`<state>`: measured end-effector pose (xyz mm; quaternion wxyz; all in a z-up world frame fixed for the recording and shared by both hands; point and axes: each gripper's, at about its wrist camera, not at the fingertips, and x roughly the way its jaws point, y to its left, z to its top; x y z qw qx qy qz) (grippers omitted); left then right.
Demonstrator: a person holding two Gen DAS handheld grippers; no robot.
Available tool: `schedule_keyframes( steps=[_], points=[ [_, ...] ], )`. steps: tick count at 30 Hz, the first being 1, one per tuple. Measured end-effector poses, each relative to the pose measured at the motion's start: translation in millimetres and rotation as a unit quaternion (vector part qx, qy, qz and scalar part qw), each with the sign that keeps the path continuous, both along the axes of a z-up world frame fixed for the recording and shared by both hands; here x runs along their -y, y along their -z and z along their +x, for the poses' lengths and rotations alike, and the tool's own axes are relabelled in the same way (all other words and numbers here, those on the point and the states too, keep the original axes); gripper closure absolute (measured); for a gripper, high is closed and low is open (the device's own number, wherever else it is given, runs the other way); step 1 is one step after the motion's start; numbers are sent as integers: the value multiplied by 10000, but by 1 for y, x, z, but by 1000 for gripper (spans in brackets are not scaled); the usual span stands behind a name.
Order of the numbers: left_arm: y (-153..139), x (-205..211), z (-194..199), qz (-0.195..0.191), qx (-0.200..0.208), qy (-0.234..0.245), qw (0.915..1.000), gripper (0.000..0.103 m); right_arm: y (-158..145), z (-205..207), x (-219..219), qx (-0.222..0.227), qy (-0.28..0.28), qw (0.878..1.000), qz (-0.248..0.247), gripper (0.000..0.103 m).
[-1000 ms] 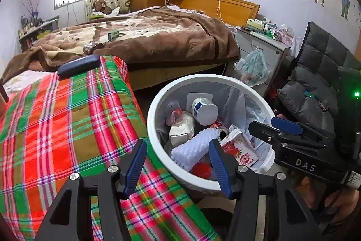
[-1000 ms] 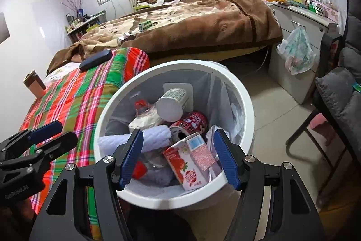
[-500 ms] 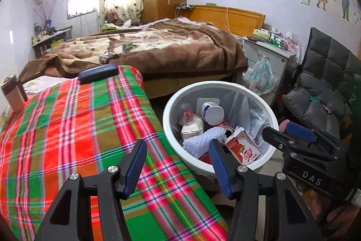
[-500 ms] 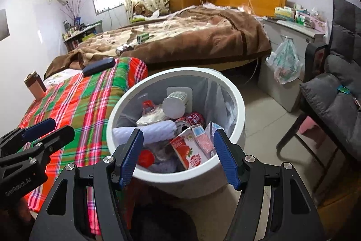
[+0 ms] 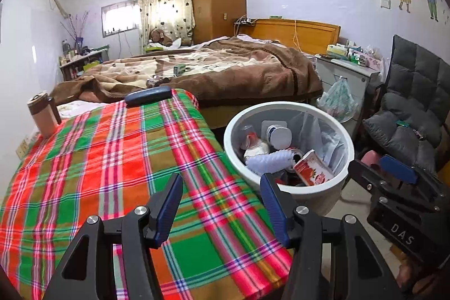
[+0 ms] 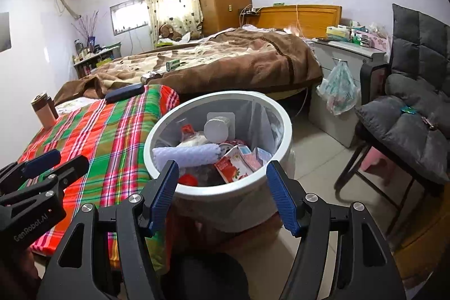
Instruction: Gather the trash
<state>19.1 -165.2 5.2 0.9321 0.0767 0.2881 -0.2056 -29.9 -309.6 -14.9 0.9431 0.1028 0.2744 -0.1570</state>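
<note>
A white round trash bin (image 5: 346,142) stands on the floor beside the plaid-covered table (image 5: 107,159). It holds a red carton (image 5: 310,167), a white foam sleeve (image 5: 267,162), bottles and a can. The bin also shows in the right wrist view (image 6: 287,131), with the red carton (image 6: 232,166) and the foam sleeve (image 6: 187,155) in it. My left gripper (image 5: 222,203) is open and empty above the table's near corner. My right gripper (image 6: 222,189) is open and empty just before the bin's near rim.
A black case (image 5: 148,96) and a brown tumbler (image 5: 42,114) sit on the table's far side. A bed with a brown blanket (image 5: 225,72) lies behind. A grey padded chair (image 6: 407,117) and a nightstand with a hanging plastic bag (image 6: 337,89) stand right of the bin.
Both grippers have pulled back and up from the bin, which now looks smaller and farther. Both stay open and empty.
</note>
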Motion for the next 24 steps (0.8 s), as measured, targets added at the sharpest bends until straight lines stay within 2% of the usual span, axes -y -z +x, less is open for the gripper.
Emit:
schedule_keyframes(
  steps=[24],
  points=[
    [4,-11,-23,-2,124,-180,9998,46,-2,-16,-19,179,30,9998,0,37]
  ],
)
